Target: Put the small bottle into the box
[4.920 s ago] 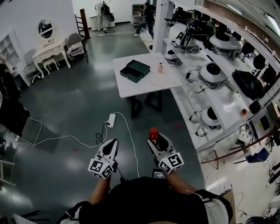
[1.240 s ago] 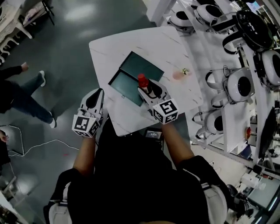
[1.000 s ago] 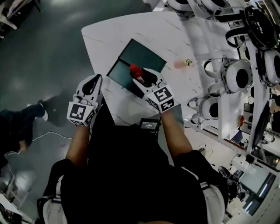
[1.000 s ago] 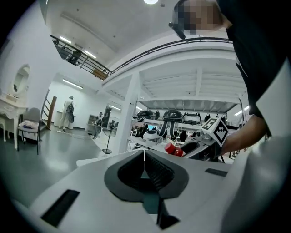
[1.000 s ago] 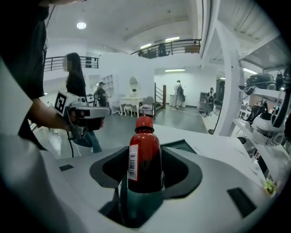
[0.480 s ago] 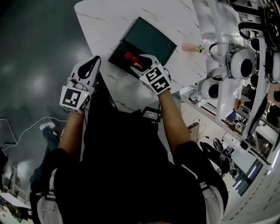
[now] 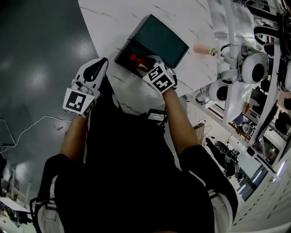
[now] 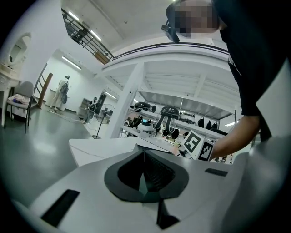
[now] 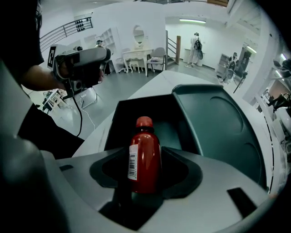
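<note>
Box (image 7: 160, 40) on table (image 7: 119, 17); small bottle (image 7: 135, 58) over box, in right gripper (image 7: 144, 63).

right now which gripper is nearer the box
Right. The right gripper holds the bottle over the open box; the left gripper is off to its left, by the table edge.

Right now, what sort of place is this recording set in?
Probably a robotics lab or test hall. White shelving carries rounded white-and-black devices, the grey floor is wide and open, and a white dressing table with a mirror suggests a mock home corner.
</note>
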Available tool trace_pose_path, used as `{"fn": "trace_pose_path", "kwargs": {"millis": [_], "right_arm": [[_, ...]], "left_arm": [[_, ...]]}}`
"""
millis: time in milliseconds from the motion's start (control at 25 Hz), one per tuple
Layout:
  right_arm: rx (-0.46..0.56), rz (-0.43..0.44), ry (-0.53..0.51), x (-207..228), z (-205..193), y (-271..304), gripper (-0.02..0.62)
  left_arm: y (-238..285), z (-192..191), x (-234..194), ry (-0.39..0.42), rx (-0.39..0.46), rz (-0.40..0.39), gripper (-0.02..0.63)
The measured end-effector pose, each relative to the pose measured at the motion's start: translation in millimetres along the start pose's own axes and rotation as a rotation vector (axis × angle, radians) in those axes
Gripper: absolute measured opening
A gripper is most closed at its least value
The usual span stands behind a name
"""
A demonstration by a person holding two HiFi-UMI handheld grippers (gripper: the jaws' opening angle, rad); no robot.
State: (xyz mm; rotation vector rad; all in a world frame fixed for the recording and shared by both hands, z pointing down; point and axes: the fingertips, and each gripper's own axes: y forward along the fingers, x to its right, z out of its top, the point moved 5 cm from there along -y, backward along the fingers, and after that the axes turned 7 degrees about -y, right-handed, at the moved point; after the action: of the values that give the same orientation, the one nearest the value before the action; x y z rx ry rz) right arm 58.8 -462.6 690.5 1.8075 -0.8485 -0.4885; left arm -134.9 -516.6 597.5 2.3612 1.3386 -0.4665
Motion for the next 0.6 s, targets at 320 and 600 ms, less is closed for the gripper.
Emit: {"fn": "trace_pose_path", "kwargs": {"millis": [320,600], "right_arm": [[-0.038,0.033,-0.030,-4,1,11,0.236],[-0.051,0.071,-0.021,-3,0,17,0.241]], "left_arm": [[-1,1,-11,-0.031,-0.002,0.048,0.020],[0,1,-9,-0.014,0.014,0.018,0.020]]}}
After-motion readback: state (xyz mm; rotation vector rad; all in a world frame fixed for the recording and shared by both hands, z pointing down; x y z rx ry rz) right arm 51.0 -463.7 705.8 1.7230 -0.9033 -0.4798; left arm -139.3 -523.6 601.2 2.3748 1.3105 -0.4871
